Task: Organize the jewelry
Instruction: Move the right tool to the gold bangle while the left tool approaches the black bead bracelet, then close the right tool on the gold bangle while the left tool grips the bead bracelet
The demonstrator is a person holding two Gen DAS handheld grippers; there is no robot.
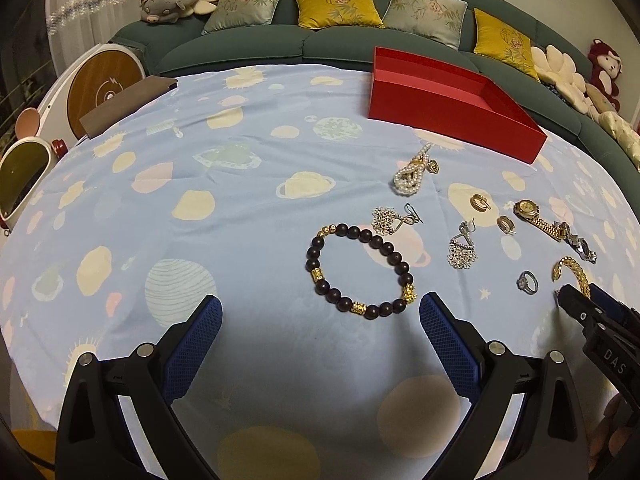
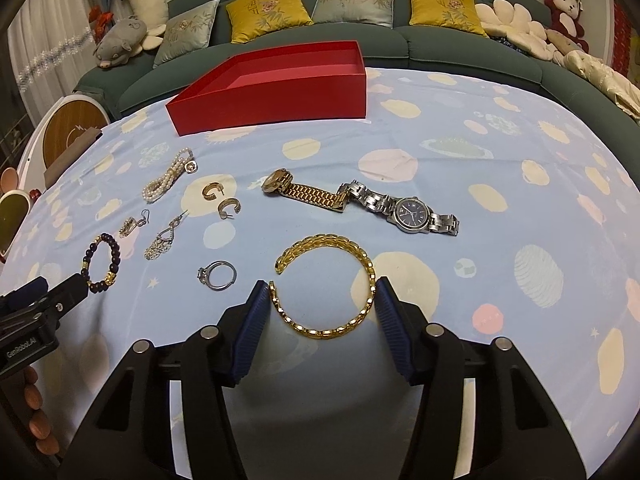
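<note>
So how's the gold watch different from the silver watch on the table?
The gold watch has a gold band and gold face; the silver watch has a steel band and dark blue dial. The gold watch's face is tipped away at the left end, while the silver watch's dial faces up mid-band. Both lie unclasped on the cloth, ends touching.

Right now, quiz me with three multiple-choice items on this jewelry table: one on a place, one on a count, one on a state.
1. The gold bangle lies:
A. inside the box
B. between the right claw's fingers
C. on the sofa

2. Watches on the cloth:
A. one
B. two
C. four

3. The red box is:
A. open, nothing seen inside
B. lidded
C. full of jewelry

Key: 1 B, the blue pads flank it; 2 B, a gold watch and a silver watch; 3 A, only bare lining shows.
</note>
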